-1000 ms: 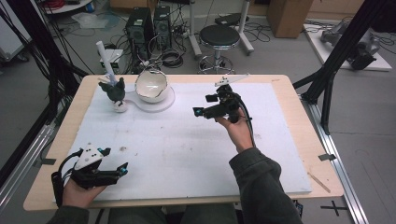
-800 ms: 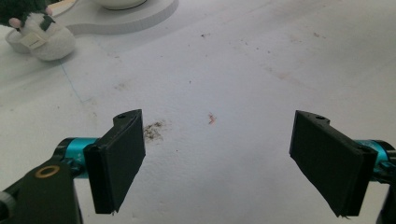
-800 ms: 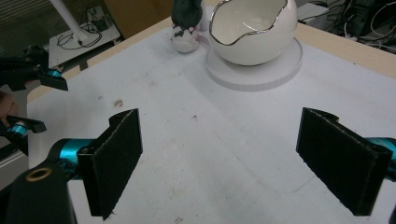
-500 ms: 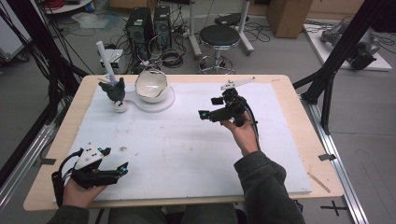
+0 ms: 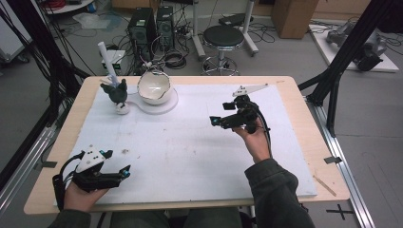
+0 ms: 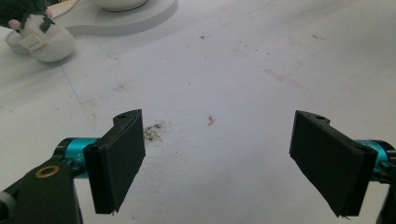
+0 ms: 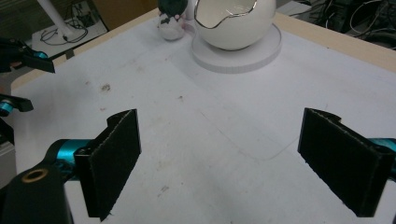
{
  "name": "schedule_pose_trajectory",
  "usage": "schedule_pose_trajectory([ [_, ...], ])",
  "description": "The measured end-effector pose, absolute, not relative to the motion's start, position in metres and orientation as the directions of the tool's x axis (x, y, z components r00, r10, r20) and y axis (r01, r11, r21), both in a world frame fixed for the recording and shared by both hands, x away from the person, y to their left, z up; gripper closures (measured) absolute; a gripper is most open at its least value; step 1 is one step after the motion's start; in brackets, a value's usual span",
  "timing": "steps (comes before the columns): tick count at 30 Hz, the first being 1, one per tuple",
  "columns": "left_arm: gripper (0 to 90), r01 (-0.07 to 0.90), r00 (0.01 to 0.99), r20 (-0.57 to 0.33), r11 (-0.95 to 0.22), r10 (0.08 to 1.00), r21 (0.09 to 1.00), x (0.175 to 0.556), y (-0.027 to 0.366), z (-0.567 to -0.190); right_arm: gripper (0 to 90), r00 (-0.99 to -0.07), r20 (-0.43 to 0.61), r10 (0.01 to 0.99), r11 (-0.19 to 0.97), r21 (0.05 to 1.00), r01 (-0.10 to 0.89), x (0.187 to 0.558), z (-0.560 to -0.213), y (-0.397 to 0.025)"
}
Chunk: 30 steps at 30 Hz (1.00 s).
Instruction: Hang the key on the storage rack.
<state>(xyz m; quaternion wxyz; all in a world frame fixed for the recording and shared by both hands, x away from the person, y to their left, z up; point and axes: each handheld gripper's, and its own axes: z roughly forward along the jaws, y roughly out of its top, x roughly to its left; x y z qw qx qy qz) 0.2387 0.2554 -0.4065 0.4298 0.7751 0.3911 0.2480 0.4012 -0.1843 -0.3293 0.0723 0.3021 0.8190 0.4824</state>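
Jaws wide and empty on both your left gripper point(image 5: 124, 172) and right gripper point(image 5: 215, 121), you've handled nothing yet: the egg-shaped bowl point(image 5: 153, 88) and plush toy point(image 5: 117, 93) sit untouched at the table's far-left corner.

One egg-shaped bowl point(image 5: 153, 87), one round base point(image 5: 167, 104), one plush toy point(image 5: 117, 94), perhaps; two claws.
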Motion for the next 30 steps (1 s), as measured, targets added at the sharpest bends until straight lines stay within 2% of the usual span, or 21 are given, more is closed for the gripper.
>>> schedule_pose_trajectory([
  [30,18.6,0.395,0.570,0.050,-0.327,0.820,0.859,0.239,0.255,-0.406,11.8,-0.779,0.142,0.611,0.356,0.830,0.430,0.381,-0.346,-0.221],
])
